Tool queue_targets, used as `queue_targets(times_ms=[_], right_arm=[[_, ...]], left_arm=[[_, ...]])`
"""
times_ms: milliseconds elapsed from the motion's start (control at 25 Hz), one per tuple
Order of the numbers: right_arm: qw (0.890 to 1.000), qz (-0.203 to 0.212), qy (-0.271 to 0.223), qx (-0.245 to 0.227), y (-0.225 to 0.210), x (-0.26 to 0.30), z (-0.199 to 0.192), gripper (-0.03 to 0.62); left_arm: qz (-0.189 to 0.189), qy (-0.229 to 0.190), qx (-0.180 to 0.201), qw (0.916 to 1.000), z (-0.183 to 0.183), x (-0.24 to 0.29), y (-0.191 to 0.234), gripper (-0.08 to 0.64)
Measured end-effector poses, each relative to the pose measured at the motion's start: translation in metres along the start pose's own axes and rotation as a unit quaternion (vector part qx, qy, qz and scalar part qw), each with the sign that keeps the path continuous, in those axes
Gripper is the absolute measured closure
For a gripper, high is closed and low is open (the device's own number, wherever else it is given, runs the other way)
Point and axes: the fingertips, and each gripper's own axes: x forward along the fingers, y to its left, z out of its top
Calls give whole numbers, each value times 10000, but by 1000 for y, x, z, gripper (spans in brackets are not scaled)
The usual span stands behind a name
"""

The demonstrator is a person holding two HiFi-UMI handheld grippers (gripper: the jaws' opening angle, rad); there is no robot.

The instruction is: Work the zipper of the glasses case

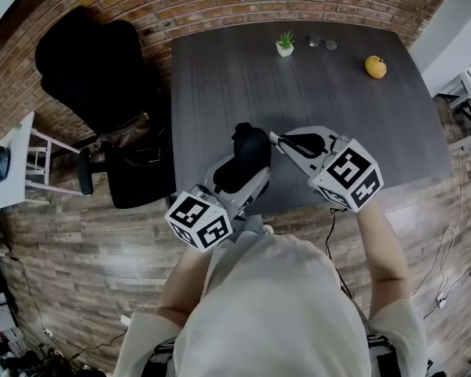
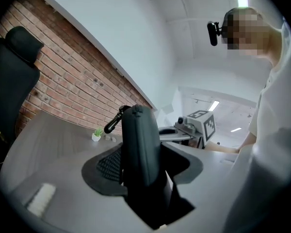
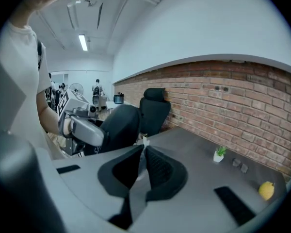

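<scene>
Above the dark desk [image 1: 220, 77] by the brick wall [image 1: 220, 6], the glasses case [image 1: 250, 154] was held upright in the left hand-held gripper [image 2: 141, 171], the right hand-held gripper [image 3: 144, 147] was shut tight at its top, seemingly on the zipper tab, and a steady pull was likely needed next.

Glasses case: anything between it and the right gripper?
Nothing visible. The right gripper has its fingers shut with their tips right at the glasses case, which the left gripper clamps.
</scene>
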Motion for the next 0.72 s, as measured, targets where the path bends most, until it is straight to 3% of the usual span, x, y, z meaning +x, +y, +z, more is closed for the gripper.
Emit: queue_targets(times_ms=[720], right_arm=[[9983,194,-13,542,59,24,-40,580]], left_arm=[[256,-678,-691,9950,44,4,33,319]])
